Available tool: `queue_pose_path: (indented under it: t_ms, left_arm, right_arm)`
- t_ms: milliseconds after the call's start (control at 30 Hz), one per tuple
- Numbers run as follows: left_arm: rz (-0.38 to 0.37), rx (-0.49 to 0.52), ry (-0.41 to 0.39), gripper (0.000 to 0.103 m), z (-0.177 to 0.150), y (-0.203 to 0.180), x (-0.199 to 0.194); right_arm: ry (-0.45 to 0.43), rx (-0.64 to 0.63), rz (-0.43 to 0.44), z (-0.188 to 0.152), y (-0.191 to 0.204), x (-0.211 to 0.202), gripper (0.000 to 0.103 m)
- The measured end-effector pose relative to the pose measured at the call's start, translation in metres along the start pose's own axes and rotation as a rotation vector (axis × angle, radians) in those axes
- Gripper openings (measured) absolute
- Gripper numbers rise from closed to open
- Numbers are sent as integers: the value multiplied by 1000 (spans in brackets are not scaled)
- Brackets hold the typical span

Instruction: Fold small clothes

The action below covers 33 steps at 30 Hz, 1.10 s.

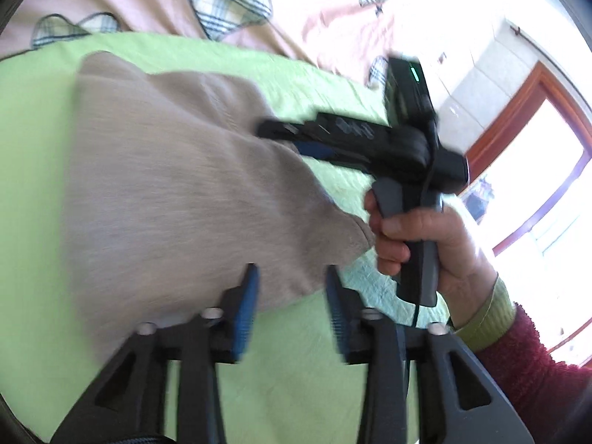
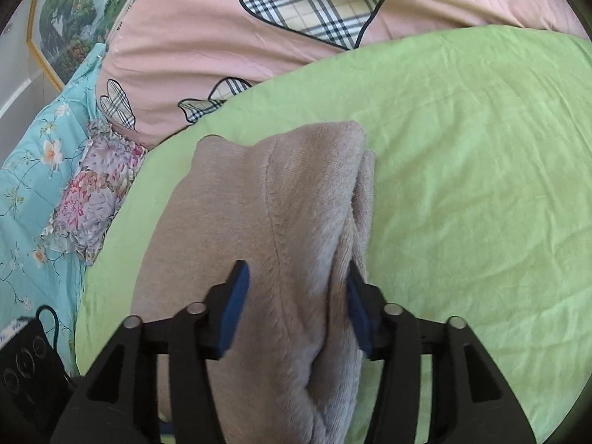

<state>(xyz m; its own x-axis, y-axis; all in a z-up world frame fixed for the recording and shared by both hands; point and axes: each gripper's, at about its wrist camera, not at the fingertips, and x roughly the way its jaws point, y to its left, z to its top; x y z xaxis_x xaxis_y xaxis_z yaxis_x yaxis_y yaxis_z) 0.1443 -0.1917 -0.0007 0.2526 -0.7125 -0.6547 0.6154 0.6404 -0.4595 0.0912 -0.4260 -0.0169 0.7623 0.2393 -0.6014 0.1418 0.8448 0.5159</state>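
Observation:
A beige fleece garment (image 1: 177, 192) lies folded on a light green sheet (image 1: 37, 185). My left gripper (image 1: 292, 296) is open, its blue pads apart over the garment's near edge, holding nothing. In the left wrist view my right gripper (image 1: 281, 137) reaches in from the right, held by a hand (image 1: 425, 244), its tips at the garment's far side. In the right wrist view the garment (image 2: 281, 222) runs between the right gripper's (image 2: 296, 299) open pads; the fabric fills the gap and bunches against the right pad (image 2: 357, 310).
A pink quilt with plaid hearts (image 2: 296, 11) lies behind the green sheet (image 2: 481, 185). A floral cloth (image 2: 96, 192) and a turquoise flowered cover (image 2: 33, 192) lie to the left. A black device (image 2: 26, 366) sits at the lower left. A bright window with a wooden frame (image 1: 518, 140) is at the right.

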Motion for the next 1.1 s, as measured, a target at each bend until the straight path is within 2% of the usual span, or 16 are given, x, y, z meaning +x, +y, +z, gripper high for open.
queue_pose_path:
  t_ms: [67,133,200,267,367,433,467,533,600,767,867,933,1000,1067,1100]
  left_arm:
    - [20,-19,-25,46,1,13,-16]
    - [36,-51,-42,52,9,24,-28]
    - [65,-92,-64,67,17,37,-36]
    - [98,-135,-79,69,23,56,-41]
    - [107,-179,-56,69,24,66,-39]
    - [128,-190,-37,73,31,79,-30]
    - [138,-193,-29,80,31,79,-22]
    - [152,-214,-13,82,28,85,-15]
    - [138,-243,17,82,26,96,-5]
    - [40,-312,69,86,35,118,29]
    - [13,-298,58,86,42,119,37]
    - [-1,-285,48,82,43,120,39]
    - [-17,-276,42,70,43,121,43]
    - [-26,-274,32,64,42,122,43]
    - [-26,-271,26,59,42,122,43]
  right_arm:
    - [-4,21,11,-6,-4,-6,59]
    - [3,38,12,-10,-9,-9,60]
    - [11,50,5,-14,-13,-9,60]
    - [18,75,17,-18,-19,-9,61]
    - [30,103,41,-21,-24,-8,62]
    - [37,106,42,-21,-25,-6,66]
    - [43,109,44,-20,-26,-5,67]
    - [55,115,53,-20,-28,-3,68]
    - [69,117,66,-19,-29,1,69]
    - [94,110,83,-16,-27,15,70]
    - [101,119,104,-14,-27,22,70]
    - [107,128,113,-13,-26,27,70]
    - [113,129,119,-12,-24,31,70]
    - [128,120,124,-12,-21,35,68]
    - [144,117,133,-12,-17,38,58]
